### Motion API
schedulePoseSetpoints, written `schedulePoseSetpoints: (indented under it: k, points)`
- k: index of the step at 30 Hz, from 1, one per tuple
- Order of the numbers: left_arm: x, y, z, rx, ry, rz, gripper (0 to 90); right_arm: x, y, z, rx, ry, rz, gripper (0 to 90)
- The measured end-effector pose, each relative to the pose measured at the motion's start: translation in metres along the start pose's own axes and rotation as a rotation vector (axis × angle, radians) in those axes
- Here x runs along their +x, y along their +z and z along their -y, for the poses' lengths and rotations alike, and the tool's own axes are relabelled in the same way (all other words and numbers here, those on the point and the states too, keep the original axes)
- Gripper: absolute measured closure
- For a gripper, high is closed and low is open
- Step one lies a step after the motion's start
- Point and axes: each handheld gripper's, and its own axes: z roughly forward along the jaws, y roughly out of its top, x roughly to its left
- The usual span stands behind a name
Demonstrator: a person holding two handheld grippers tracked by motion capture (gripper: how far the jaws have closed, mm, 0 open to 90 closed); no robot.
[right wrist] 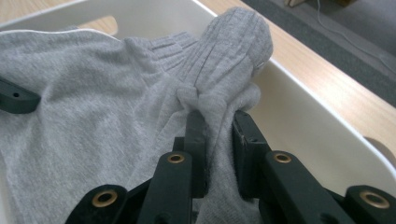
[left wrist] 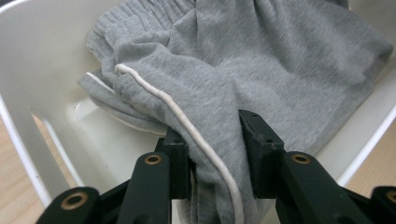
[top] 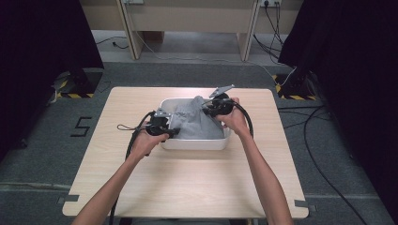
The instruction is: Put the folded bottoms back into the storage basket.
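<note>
A grey knitted garment [top: 196, 123] with white piping lies in a white plastic tub [top: 195, 143] at the middle of the table. My left gripper [top: 170, 132] is at the tub's near left corner, shut on a fold of the grey garment [left wrist: 219, 107] beside the white piping [left wrist: 187, 123]. My right gripper [top: 210, 108] is at the tub's far right, shut on a bunched ribbed cuff of the garment [right wrist: 224, 56] and holding it raised above the tub's rim [right wrist: 322, 116]. The left gripper's black jaw tip [right wrist: 16, 97] shows at the left edge of the right gripper view.
The tub stands on a light wooden table [top: 187, 183] with bare room on all sides. Black cables [top: 136, 136] trail from both grippers. Beyond the table lie grey carpet, a wooden bench [top: 187, 18], floor cables [top: 324, 140] and black stands with hazard tape [top: 75, 84].
</note>
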Motion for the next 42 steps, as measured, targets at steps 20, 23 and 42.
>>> schedulePoseSetpoints:
  k: [20,23,42]
  points:
    - [0.002,-0.01,-0.001,0.005,0.0,-0.016,58.8,-0.002,0.012,0.006,0.15,0.023,0.139,52.7]
    - [0.002,-0.014,-0.002,-0.005,0.005,-0.02,58.1,-0.004,0.006,0.005,0.112,0.036,0.153,51.1]
    - [-0.002,-0.037,-0.003,-0.071,-0.004,-0.022,46.3,0.006,-0.02,0.008,0.017,0.045,0.131,44.2]
